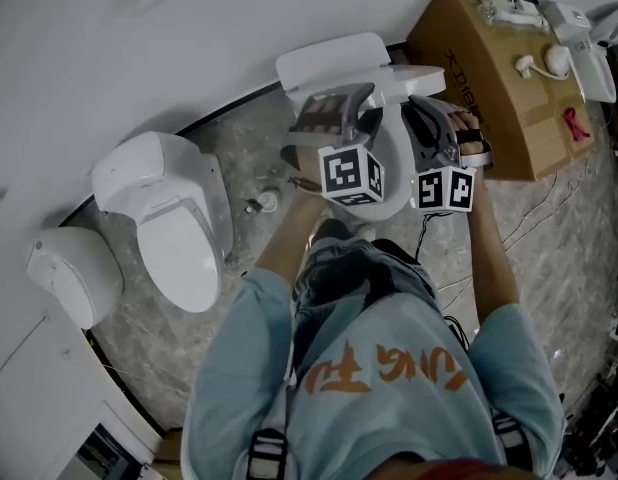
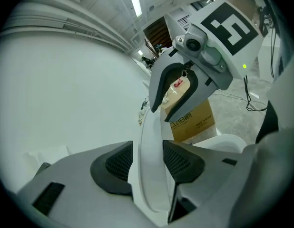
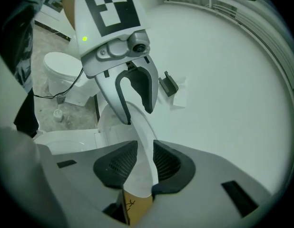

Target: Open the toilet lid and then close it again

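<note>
1. Jaws of the left gripper (image 2: 147, 163) are pressed onto the toilet lid (image 2: 149, 127). Its thin white rim stands on edge between the two dark ribbed pads, at lower centre of the left gripper view.
2. Jaws of the right gripper (image 3: 144, 163) pinch the same rim from the opposite side, at lower centre of the right gripper view. Each gripper shows above the other's jaws.
3. In the head view the lid is raised off the bowl, at upper centre. It sits between the two marker cubes, just below the white cistern (image 1: 334, 63).
4. A cardboard box (image 1: 499, 88) stands at upper right. A second toilet (image 1: 174, 218) sits at left on the stone floor.
5. The lid looks like hard, glossy plastic, so I judge it light and stiff but slippery under the pads.
6. It turns on a hinge at the back, so a hold on the front rim, one gripper on each side, gives the best leverage.
7. Dropped, it could slam and crack, so it should be lowered under grip.
</note>
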Demonstrator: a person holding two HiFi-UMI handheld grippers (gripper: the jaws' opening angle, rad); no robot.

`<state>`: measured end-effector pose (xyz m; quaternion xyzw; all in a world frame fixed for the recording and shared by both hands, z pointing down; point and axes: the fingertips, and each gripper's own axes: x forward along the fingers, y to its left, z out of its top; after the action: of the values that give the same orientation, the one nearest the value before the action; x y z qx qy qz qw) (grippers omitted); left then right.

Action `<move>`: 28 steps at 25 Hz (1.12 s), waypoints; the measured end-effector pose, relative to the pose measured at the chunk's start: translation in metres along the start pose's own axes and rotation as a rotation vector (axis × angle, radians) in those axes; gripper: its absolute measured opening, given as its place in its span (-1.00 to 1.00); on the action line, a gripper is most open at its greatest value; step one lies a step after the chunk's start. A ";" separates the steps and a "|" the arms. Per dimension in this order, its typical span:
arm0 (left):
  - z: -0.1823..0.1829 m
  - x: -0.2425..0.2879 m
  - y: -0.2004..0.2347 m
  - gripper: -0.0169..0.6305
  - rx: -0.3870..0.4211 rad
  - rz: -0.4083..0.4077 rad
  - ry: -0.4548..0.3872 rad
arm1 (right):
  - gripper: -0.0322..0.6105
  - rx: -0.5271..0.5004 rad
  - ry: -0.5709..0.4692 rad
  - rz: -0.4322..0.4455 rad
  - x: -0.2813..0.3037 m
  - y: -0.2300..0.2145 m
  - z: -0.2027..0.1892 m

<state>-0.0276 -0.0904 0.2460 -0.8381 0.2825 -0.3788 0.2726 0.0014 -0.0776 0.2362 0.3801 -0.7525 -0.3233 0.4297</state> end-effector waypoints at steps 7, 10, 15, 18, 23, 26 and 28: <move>-0.008 0.020 0.050 -0.47 0.023 0.043 -0.031 | -0.62 0.008 0.058 -0.089 0.053 -0.047 -0.005; -0.014 0.031 0.070 -0.55 0.039 0.066 -0.040 | -0.69 0.014 0.069 -0.112 0.075 -0.063 -0.001; -0.026 0.050 0.104 -0.69 0.052 0.124 -0.045 | -0.71 0.057 0.075 -0.149 0.112 -0.090 0.004; -0.035 0.066 0.125 -0.74 0.054 0.154 -0.036 | -0.72 0.047 0.086 -0.170 0.136 -0.105 0.004; -0.052 0.095 0.162 -0.76 0.049 0.191 -0.014 | -0.74 0.026 0.107 -0.164 0.179 -0.131 0.004; -0.062 0.111 0.182 -0.77 0.030 0.209 -0.012 | -0.74 0.052 0.112 -0.152 0.202 -0.143 0.003; -0.069 0.119 0.194 -0.77 0.017 0.208 -0.007 | -0.73 0.079 0.123 -0.147 0.217 -0.150 0.004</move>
<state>-0.0680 -0.3217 0.2121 -0.8031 0.3638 -0.3481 0.3186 -0.0321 -0.3363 0.1993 0.4699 -0.7071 -0.3001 0.4348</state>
